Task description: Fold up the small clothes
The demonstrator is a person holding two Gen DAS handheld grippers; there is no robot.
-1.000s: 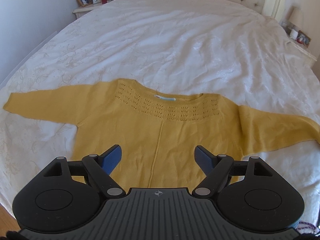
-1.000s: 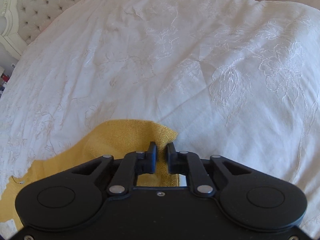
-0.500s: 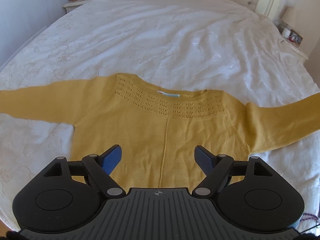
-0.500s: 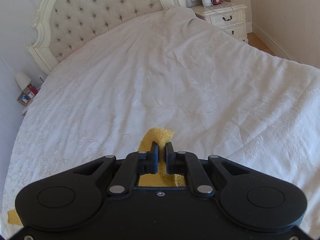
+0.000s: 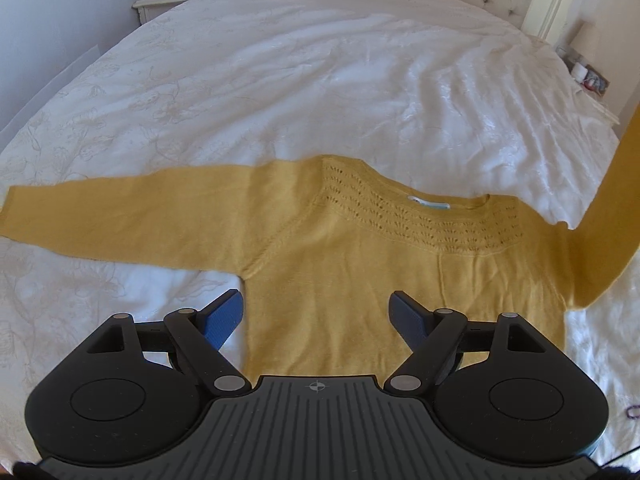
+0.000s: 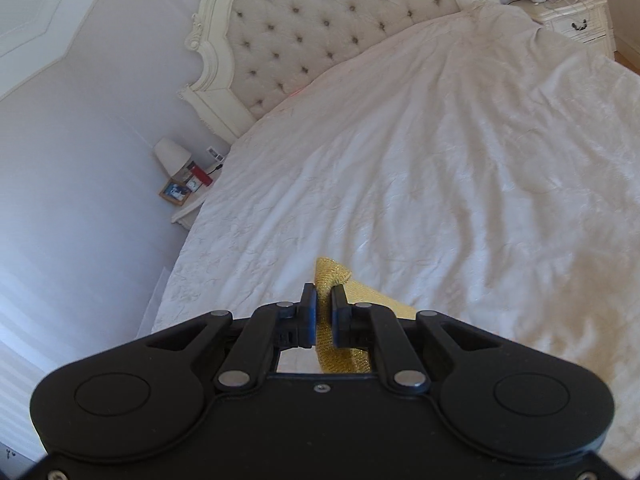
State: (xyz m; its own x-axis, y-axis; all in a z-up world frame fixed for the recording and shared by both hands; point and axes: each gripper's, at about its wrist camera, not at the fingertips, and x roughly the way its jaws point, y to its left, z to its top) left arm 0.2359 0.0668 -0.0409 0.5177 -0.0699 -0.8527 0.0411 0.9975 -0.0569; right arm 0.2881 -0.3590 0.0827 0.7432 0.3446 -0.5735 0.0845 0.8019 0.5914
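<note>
My left tool [image 5: 316, 316] hung over the lower body of the mustard-yellow knitted sweater [image 5: 360, 272], its blue-padded fingers [image 5: 222, 316] spread wide with nothing between them; the left pad sat over the sweater's side edge, the right one over the knit itself. The sweater lay flat, front up, on the white embroidered bedspread [image 5: 320, 80] near the foot of the bed, its neckline with the lacy openwork yoke [image 5: 420, 220] towards the headboard. One sleeve [image 5: 120, 216] stretched out straight across the bedspread to the left of the picture. The other sleeve [image 5: 612, 208] rose off the bed at the right edge of the view, pulled up and taut.

My right tool [image 6: 324, 312] was clenched on that raised sleeve's cuff [image 6: 332, 276], the yellow knit pinched between the two black fingers and poking out a little past their tips, with more of it hanging down behind them. Beyond it I saw the cream button-tufted headboard [image 6: 320, 28], a nightstand with a white lamp and a framed photo [image 6: 176, 192] on one side of the bed, and a white drawer nightstand [image 6: 576, 20] on the other.
</note>
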